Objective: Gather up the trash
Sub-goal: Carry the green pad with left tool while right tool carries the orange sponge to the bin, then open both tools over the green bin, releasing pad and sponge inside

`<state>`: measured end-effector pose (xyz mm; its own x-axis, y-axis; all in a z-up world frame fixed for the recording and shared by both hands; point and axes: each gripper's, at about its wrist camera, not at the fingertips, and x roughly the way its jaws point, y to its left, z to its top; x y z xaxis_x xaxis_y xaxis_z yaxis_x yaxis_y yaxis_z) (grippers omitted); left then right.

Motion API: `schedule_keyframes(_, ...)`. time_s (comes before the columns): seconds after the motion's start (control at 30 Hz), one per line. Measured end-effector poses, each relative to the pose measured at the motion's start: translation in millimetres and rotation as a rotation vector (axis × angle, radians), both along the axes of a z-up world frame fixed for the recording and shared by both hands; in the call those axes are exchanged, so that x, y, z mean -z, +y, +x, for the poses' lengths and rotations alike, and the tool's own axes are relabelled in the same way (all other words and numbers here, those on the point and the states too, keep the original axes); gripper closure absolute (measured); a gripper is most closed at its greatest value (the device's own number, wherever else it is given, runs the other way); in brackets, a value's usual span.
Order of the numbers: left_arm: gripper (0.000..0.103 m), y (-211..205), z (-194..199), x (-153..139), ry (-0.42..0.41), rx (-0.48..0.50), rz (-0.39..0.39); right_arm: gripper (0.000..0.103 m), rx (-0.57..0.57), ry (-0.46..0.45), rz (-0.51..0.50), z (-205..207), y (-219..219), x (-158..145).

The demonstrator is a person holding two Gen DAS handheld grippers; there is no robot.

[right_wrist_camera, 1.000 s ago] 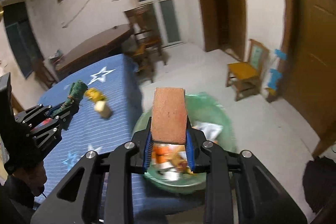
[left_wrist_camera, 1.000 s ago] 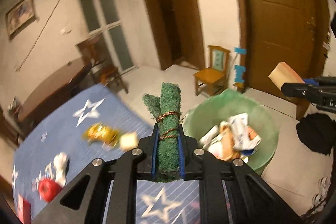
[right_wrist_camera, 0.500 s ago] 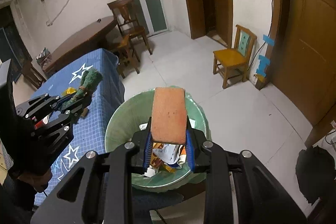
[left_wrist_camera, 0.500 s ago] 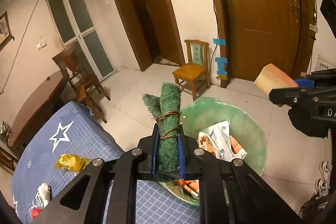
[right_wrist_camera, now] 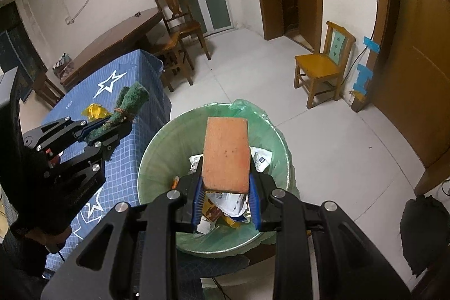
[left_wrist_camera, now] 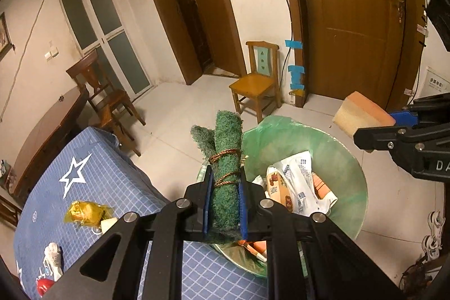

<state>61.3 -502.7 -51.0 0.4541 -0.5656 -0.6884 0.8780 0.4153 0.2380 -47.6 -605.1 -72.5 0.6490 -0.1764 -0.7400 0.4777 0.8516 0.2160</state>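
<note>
Left tongs (left_wrist_camera: 225, 204) clamped tight on a rolled green scouring pad (left_wrist_camera: 226, 159) bound with brown cord, hovering at the near-left rim of the green-lined trash bin (left_wrist_camera: 348, 159), roll end poking up past the blue pads. Right tongs (right_wrist_camera: 226, 198) gripping an orange sponge (right_wrist_camera: 226, 153) by its sides, held directly above the bin's open mouth. Inside the bin: crumpled white wrappers (left_wrist_camera: 298, 182) and assorted packaging. Left of the bin, a worktop (left_wrist_camera: 112, 176) under a blue checked cloth with white stars, carrying a yellow wrapper (left_wrist_camera: 84, 212), a small pale lump just beside it, and farther from the bin, a white item near a red one. Beyond the bin, a small wooden chair (left_wrist_camera: 257, 80) against the wall by a brown door (left_wrist_camera: 362, 18).
</note>
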Motion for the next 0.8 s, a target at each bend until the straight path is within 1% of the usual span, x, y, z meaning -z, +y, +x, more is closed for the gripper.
schedule_keyframes(0.13,0.085,-1,13,4,0.053,0.001,0.006,0.078,-0.013,0.009,0.003,10,0,3)
schedule_keyframes(0.17,0.083,-2,15,6,0.058,0.0,0.006,0.077,-0.019,0.01,0.001,12,0,5)
schedule_keyframes(0.2,0.07,-2,16,7,0.062,-0.002,0.006,0.075,-0.029,0.013,0.002,16,1,7)
schedule_keyframes(0.23,0.054,-1,17,7,0.059,-0.009,0.004,0.071,-0.038,0.021,0.009,19,0,10)
schedule_keyframes(0.27,0.051,1,17,7,0.046,-0.013,-0.009,0.065,-0.041,0.023,0.013,22,-1,12)
schedule_keyframes(0.4,0.05,11,21,6,0.042,-0.015,-0.015,0.064,-0.042,0.025,0.002,24,0,16)
schedule_keyframes(0.6,0.05,31,43,6,0.079,-0.074,-0.028,0.065,-0.042,0.018,-0.009,24,4,13)
schedule_keyframes(0.7,0.05,47,52,8,0.098,-0.102,-0.029,0.064,-0.055,0.012,-0.014,28,9,10)
schedule_keyframes(0.8,0.05,73,65,8,0.093,-0.141,-0.023,0.064,-0.077,0.002,-0.011,37,18,10)
